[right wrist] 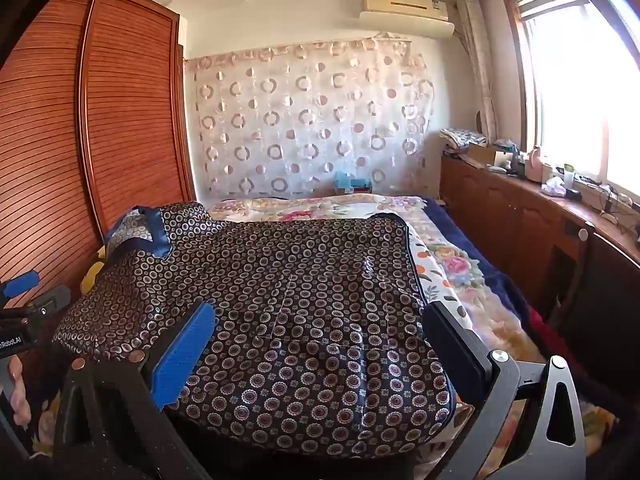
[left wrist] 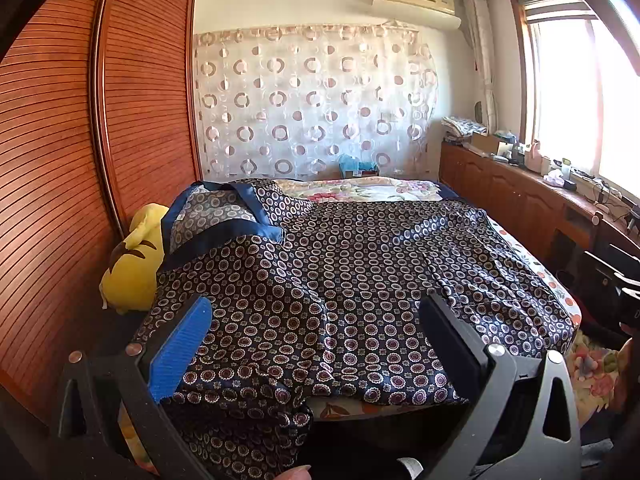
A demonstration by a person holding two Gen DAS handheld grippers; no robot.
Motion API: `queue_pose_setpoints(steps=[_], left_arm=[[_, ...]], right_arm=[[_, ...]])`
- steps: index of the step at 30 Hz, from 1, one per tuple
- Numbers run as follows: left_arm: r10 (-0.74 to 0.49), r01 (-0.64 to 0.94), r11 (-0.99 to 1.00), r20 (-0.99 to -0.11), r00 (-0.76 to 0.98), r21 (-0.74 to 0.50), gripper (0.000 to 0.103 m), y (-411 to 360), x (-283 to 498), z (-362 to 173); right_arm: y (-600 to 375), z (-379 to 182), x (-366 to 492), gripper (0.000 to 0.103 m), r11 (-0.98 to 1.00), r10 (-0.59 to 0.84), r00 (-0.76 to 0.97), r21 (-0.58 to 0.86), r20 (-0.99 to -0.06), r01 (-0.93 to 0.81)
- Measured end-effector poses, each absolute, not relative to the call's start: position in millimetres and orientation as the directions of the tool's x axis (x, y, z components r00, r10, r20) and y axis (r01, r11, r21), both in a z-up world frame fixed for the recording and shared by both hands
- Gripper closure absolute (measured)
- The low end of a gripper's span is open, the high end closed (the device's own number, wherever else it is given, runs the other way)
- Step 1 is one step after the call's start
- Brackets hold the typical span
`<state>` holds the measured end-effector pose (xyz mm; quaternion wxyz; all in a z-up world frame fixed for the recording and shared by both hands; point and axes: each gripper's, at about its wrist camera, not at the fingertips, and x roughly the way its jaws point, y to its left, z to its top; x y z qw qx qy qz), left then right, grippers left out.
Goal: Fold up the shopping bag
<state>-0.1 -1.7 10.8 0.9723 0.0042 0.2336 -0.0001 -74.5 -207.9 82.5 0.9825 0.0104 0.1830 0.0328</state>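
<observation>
A dark navy shopping bag (left wrist: 360, 264) printed with small rings lies spread flat across the bed. Its plain navy handles (left wrist: 224, 220) rest at the far left end. In the right wrist view the same bag (right wrist: 304, 312) fills the middle, with its handles (right wrist: 156, 236) at the back left. My left gripper (left wrist: 316, 344) is open above the bag's near edge, where a fold of cloth (left wrist: 240, 440) hangs over the bed's side. My right gripper (right wrist: 320, 352) is open over the bag's near right corner. Neither holds anything.
A slatted wooden wardrobe (left wrist: 60, 180) stands close on the left, with a yellow plush toy (left wrist: 132, 264) against it. A floral bedsheet (right wrist: 448, 264) shows to the right of the bag. A cluttered wooden cabinet (right wrist: 520, 208) runs under the window. A hand (right wrist: 16, 384) holds the left gripper's body.
</observation>
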Motion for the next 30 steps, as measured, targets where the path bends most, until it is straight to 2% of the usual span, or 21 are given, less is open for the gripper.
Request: queue_pose_setpoints(steps=[30], left_arm=[[0.004,-0.001,1.0,-0.445,0.896,0.007,0.0,0.9,-7.5,21.1]], right_arm=[[-205.1,83.2,-76.1,0.0,0.998,0.069,0.933,0.03,-0.353,-0.062]])
